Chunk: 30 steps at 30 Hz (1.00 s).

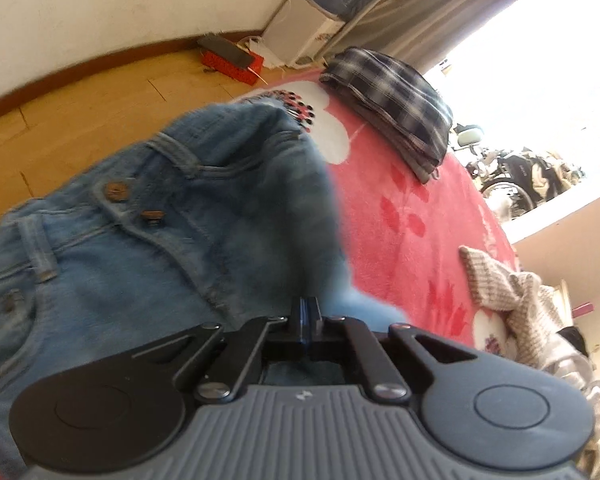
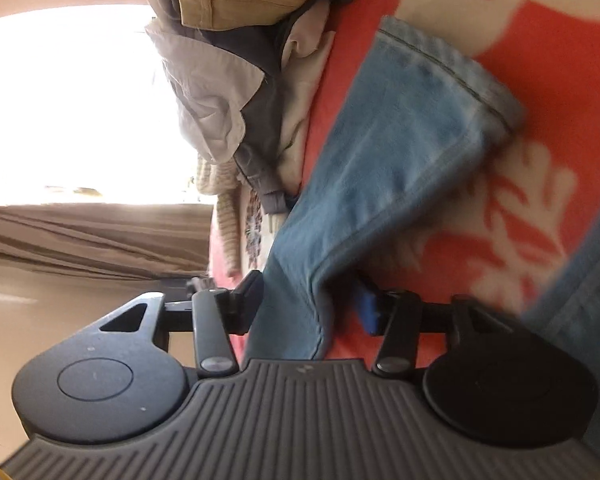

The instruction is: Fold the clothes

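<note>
L gripper (image 1: pixel 306 312): jaws pressed together; whether denim is pinched, can't tell, blurred. 1 pair of jeans (image 1: pixel 140 240) lies waistband-up near the red floral blanket's (image 1: pixel 400 208) floor-side edge, 2 fly buttons showing. Past it, 1 folded plaid shirt (image 1: pixel 392 100) at the far edge; 1 crumpled checked cloth (image 1: pixel 508 292) at the right edge. Red box (image 1: pixel 232 65) on floor, dark item on top. R gripper (image 2: pixel 308 300): jaws part spread, jeans leg (image 2: pixel 400 152) between them; grip unclear. 1 clothes heap (image 2: pixel 236 60) beyond.
</note>
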Each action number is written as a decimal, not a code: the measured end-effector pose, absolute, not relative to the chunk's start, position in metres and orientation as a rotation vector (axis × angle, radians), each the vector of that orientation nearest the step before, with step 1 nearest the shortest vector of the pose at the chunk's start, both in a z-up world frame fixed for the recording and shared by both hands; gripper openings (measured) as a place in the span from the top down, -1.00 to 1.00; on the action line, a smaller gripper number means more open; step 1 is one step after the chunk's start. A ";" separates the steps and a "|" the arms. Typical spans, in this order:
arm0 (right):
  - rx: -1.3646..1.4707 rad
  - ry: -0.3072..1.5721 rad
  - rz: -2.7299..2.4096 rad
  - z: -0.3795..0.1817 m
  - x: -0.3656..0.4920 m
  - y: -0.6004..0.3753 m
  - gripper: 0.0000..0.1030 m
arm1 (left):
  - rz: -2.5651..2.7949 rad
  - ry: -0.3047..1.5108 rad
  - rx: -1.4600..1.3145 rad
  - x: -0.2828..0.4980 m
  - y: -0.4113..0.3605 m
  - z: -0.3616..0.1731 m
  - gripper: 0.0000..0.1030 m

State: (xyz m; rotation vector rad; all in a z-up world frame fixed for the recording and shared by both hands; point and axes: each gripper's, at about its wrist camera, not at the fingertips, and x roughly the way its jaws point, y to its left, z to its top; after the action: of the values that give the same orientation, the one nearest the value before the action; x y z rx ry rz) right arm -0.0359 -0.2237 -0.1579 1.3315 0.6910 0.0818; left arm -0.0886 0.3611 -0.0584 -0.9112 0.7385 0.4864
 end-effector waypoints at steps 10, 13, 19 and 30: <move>0.901 0.525 0.159 -0.047 0.009 -0.228 0.96 | 0.414 0.665 -0.818 -0.139 0.338 -0.030 1.00; 0.791 0.501 0.179 -0.028 0.010 -0.225 0.96 | 0.352 0.681 -0.796 -0.145 0.325 -0.032 1.00; 0.624 0.813 0.117 -0.087 0.015 -0.218 0.82 | 0.287 0.730 -0.761 -0.140 0.314 -0.049 0.94; 0.192 1.079 0.402 -0.019 -0.019 -0.141 0.09 | 0.307 0.748 -0.745 -0.127 0.350 -0.051 0.45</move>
State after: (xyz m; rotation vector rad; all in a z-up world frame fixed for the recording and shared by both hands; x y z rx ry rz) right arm -0.0188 -0.1408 -0.0186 0.1917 1.0786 0.4019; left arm -0.1273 0.3499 -0.0513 -0.7454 0.7477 0.3074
